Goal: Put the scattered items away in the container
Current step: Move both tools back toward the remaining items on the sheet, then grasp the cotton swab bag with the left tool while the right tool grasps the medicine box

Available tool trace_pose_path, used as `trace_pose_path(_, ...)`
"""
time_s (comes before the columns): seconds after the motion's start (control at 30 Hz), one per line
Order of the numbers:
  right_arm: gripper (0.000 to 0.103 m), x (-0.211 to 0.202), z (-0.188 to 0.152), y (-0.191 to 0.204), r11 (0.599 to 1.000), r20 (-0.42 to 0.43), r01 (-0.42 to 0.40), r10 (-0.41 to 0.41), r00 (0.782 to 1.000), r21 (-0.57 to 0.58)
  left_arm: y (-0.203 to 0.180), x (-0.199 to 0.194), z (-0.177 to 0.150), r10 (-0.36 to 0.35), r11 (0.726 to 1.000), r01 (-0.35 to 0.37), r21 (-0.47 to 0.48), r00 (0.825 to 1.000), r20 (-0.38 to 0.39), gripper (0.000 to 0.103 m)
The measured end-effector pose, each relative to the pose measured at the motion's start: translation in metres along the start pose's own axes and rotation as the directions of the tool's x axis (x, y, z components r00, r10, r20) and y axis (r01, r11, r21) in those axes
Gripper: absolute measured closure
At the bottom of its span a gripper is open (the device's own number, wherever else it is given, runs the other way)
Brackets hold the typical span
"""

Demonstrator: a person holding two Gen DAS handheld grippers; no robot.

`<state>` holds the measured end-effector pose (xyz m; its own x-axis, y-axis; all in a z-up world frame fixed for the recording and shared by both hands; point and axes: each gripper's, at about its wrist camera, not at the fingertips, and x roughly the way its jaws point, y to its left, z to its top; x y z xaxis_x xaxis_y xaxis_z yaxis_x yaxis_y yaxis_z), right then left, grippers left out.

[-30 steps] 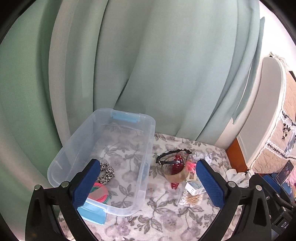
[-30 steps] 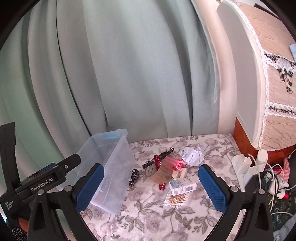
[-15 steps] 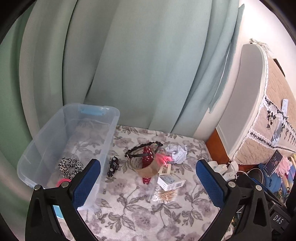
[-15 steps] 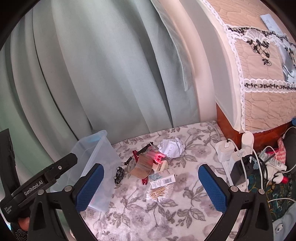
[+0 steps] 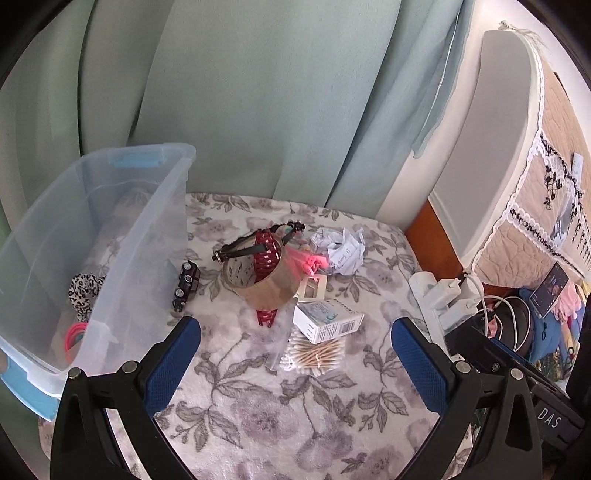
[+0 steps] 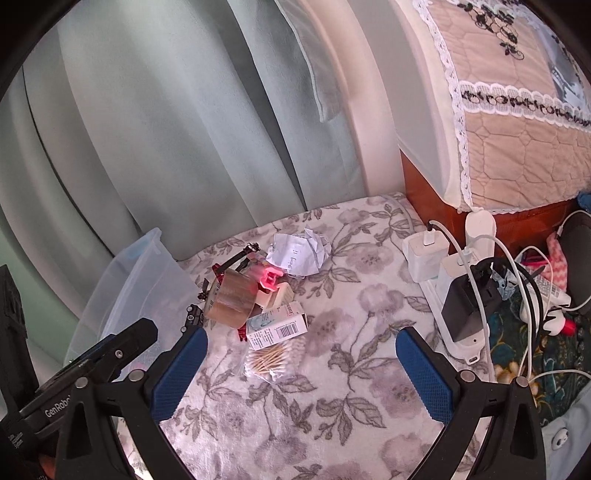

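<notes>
Soft daylight fills both views, filtering through the pale green curtain [image 5: 258,92] at the far side. Shadows are faint. The white wall [image 5: 491,22] at far right is overexposed. Fisheye distortion bends the edges, with black vignetted corners. A pink clip [image 5: 314,262] looks blurred and glowing.

The blanket [image 5: 258,406] is white with grey flowers. At centre lie brown tape [image 5: 266,284] and a red clip [image 5: 266,316]; the clear bin [image 5: 155,236] has blue latches.
</notes>
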<state>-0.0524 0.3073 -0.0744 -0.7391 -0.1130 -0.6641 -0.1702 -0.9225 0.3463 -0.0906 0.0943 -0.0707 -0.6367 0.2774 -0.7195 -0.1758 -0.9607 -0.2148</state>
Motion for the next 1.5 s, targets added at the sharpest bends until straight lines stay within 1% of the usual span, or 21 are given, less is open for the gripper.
trace_pose_path(0.1,0.000,0.012,-0.002,-0.007,1.000,-0.027,0.009,-0.009,1.000,0.008,0.000,0.017,-0.006,-0.007,1.000,0.007,-0.003,0.999,-0.044,0.000)
trace_pose_path(0.17,0.000,0.021,-0.004,-0.012,1.000,-0.053,0.000,0.001,0.999,0.018,0.001,0.029,-0.010,-0.012,1.000,0.011,-0.007,0.997,-0.073,0.000)
trace_pose_path(0.23,0.000,0.031,-0.006,-0.015,1.000,-0.086,-0.009,0.010,0.996,0.019,0.000,0.041,-0.014,0.005,1.000,-0.004,0.005,0.994,-0.106,0.000)
trace_pose_path(0.37,0.000,0.049,-0.008,-0.017,1.000,-0.143,-0.007,0.008,0.990,0.005,0.004,0.066,-0.023,0.036,0.999,-0.036,0.002,0.984,-0.172,0.000)
trace_pose_path(0.47,0.000,0.062,-0.008,-0.018,1.000,-0.173,-0.024,0.022,0.985,-0.009,0.006,0.084,-0.030,0.040,0.999,-0.043,-0.009,0.975,-0.218,0.000)
trace_pose_path(0.57,0.000,0.074,-0.007,-0.018,0.999,-0.197,-0.030,0.024,0.980,-0.028,0.004,0.098,-0.036,0.031,0.999,-0.034,-0.010,0.970,-0.243,0.000)
trace_pose_path(0.7,0.000,0.091,-0.004,-0.018,0.997,-0.241,-0.068,0.056,0.969,-0.043,-0.002,0.117,-0.041,0.013,1.000,-0.018,-0.014,0.962,-0.272,0.000)
trace_pose_path(0.87,0.000,0.112,0.000,-0.013,0.992,-0.297,-0.108,0.083,0.951,-0.067,-0.008,0.132,-0.044,-0.007,1.000,0.003,-0.014,0.960,-0.281,0.000)
trace_pose_path(0.97,0.000,0.127,0.001,-0.010,0.987,-0.335,-0.136,0.100,0.937,-0.084,-0.006,0.139,-0.045,-0.021,0.999,0.012,-0.034,0.958,-0.285,0.000)
trace_pose_path(1.03,0.000,0.136,0.002,-0.008,0.983,-0.360,-0.158,0.116,0.926,-0.089,-0.005,0.142,-0.046,-0.037,0.998,0.024,-0.051,0.959,-0.280,0.000)
trace_pose_path(1.23,0.000,0.164,0.006,-0.002,0.971,-0.438,-0.222,0.161,0.884,-0.091,0.003,0.145,-0.046,-0.046,0.996,0.026,-0.080,0.965,-0.256,0.001)
trace_pose_path(1.33,0.002,0.174,0.008,0.002,0.966,-0.456,-0.229,0.153,0.876,-0.116,0.005,0.145,-0.045,-0.043,0.996,0.024,-0.081,0.968,-0.248,0.002)
trace_pose_path(1.5,0.005,0.185,0.006,0.012,0.958,-0.482,-0.251,0.156,0.862,-0.139,0.007,0.144,-0.043,-0.045,0.996,0.025,-0.085,0.971,-0.234,0.013)
